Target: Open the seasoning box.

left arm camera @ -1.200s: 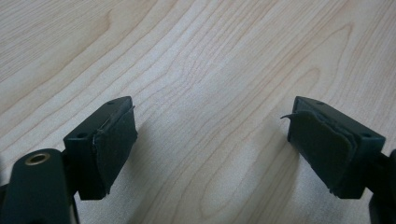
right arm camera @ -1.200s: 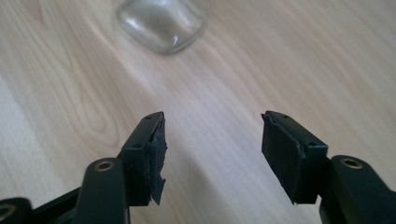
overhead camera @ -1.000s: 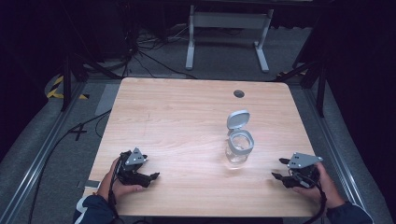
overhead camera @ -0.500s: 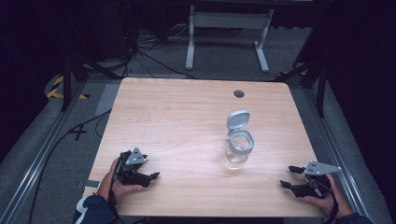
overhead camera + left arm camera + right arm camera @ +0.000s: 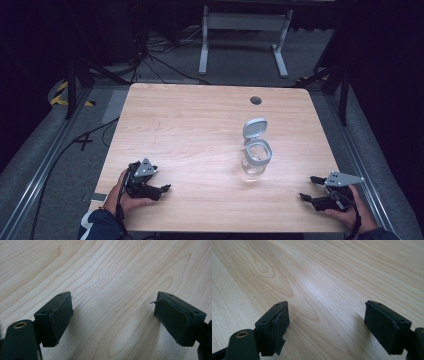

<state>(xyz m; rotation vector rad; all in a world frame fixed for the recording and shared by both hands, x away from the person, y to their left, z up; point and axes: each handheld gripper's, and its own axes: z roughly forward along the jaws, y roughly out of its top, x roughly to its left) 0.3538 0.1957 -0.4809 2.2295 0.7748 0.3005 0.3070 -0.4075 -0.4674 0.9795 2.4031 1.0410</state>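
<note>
**Both grippers idle, jaws wide, jar untouched**

Left gripper [image 5: 161, 189] sits near the front-left edge of the table [image 5: 190, 120], jaws spread wide over bare wood. Right gripper [image 5: 311, 188] at front-right, same: wide, holding nothing. Clear jar [image 5: 255, 159] stands right of centre, well apart from both, grey flip lid [image 5: 253, 128] up. Jar contents hard to make out. Forearms cut off at the bottom edge.

Bright overhead light floods the table [image 5: 190, 130] while the room around it sinks into near black, a soft glare patch sits mid-frame in the right gripper view, pads [image 5: 61, 317] cast short soft shadows, edges slightly soft throughout.
</note>
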